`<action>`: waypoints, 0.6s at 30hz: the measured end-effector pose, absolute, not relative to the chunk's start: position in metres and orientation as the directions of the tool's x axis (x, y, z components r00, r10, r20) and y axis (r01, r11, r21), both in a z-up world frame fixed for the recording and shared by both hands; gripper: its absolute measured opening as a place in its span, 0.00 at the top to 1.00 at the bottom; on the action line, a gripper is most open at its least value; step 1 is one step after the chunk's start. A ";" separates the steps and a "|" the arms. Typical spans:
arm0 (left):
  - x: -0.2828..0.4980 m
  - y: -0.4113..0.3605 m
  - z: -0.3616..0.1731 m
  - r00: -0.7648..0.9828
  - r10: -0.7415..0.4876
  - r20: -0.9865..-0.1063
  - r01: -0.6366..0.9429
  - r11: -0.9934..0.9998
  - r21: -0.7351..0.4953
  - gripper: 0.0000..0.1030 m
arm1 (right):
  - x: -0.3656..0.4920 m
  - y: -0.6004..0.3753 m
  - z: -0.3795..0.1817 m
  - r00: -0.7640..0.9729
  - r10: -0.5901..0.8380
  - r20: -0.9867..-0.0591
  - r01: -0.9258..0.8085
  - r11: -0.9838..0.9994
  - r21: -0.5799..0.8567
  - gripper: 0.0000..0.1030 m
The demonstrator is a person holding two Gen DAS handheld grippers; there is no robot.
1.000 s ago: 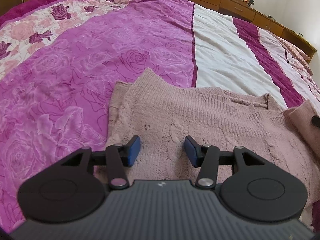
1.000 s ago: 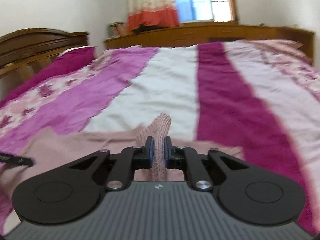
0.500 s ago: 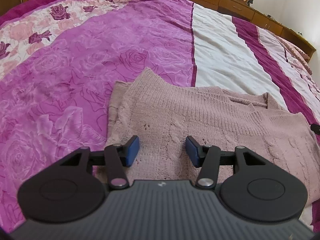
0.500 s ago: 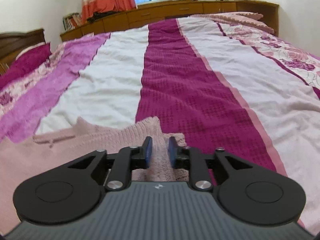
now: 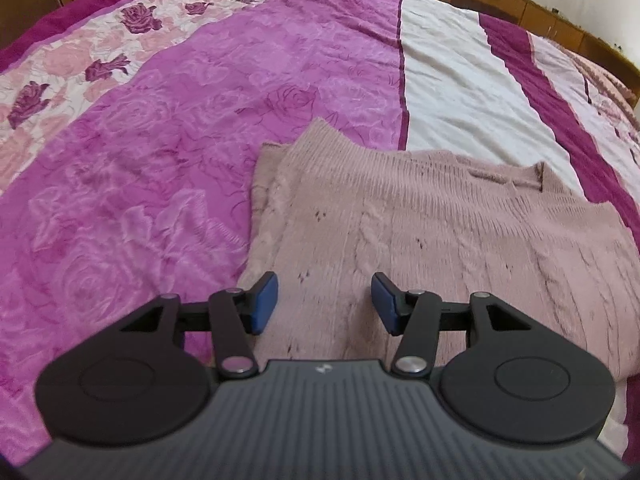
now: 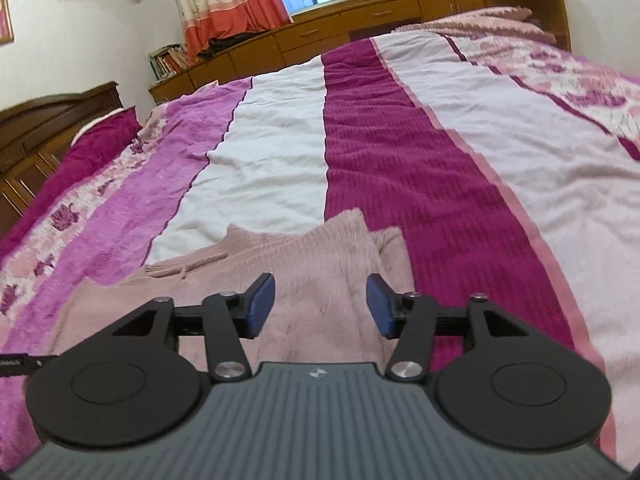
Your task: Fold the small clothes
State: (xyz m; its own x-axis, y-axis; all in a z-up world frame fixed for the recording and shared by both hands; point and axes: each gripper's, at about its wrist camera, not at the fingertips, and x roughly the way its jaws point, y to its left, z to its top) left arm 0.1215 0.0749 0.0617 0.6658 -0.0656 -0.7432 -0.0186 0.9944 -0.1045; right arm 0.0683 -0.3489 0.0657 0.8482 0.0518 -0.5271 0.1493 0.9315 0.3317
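Striped bedspread (image 6: 420, 168); right gripper (image 6: 320, 306) jaws just opened (sweater (image 6: 320, 264) released)

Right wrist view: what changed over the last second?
The right gripper let go of the pink sweater: its jaws, pinched on a raised fold, have just been opening, and the fold now lies flat on the bedspread. The left gripper stayed open above the sweater.

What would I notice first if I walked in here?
Probably the huge bedspread with pink, white and dark magenta stripes and roses, filling the whole bed. Near its close edge lies a dusty-pink knitted sweater, partly folded. Over it hover two black grippers with blue pads, left gripper and right gripper, both open.
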 end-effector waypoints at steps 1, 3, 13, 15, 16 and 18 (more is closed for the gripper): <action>0.119 0.075 0.063 0.665 -0.064 -0.744 -0.019 0.995 -0.102 0.48 | 0.062 -0.349 0.065 0.849 0.055 -0.526 0.154 0.926 0.345 0.41; 0.113 0.075 0.066 0.664 -0.060 -0.746 -0.022 0.995 -0.100 0.46 | 0.049 -0.350 0.062 0.849 0.059 -0.525 0.167 0.913 0.371 0.34; 0.090 0.077 0.075 0.649 -0.049 -0.759 -0.029 0.996 -0.089 0.38 | 0.002 -0.367 0.041 0.833 0.051 -0.550 0.240 0.863 0.444 0.32; 0.085 0.077 0.075 0.646 -0.043 -0.762 -0.034 0.996 -0.085 0.32 | -0.002 -0.371 0.038 0.831 0.055 -0.553 0.249 0.853 0.459 0.32; 0.082 0.078 0.076 0.646 -0.040 -0.762 -0.038 0.996 -0.084 0.27 | -0.005 -0.373 0.037 0.832 0.059 -0.552 0.251 0.846 0.469 0.32; 0.077 0.077 0.077 0.648 -0.024 -0.761 -0.047 0.996 -0.072 0.27 | -0.009 -0.375 0.034 0.830 0.073 -0.552 0.253 0.834 0.490 0.32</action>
State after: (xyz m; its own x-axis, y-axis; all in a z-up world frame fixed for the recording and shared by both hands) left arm 0.0775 0.0772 0.0770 0.6481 -0.0244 -0.7612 -0.0465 0.9964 -0.0715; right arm -0.0095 -0.3748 0.0341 0.8304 0.0726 -0.5524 0.2530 0.8343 0.4899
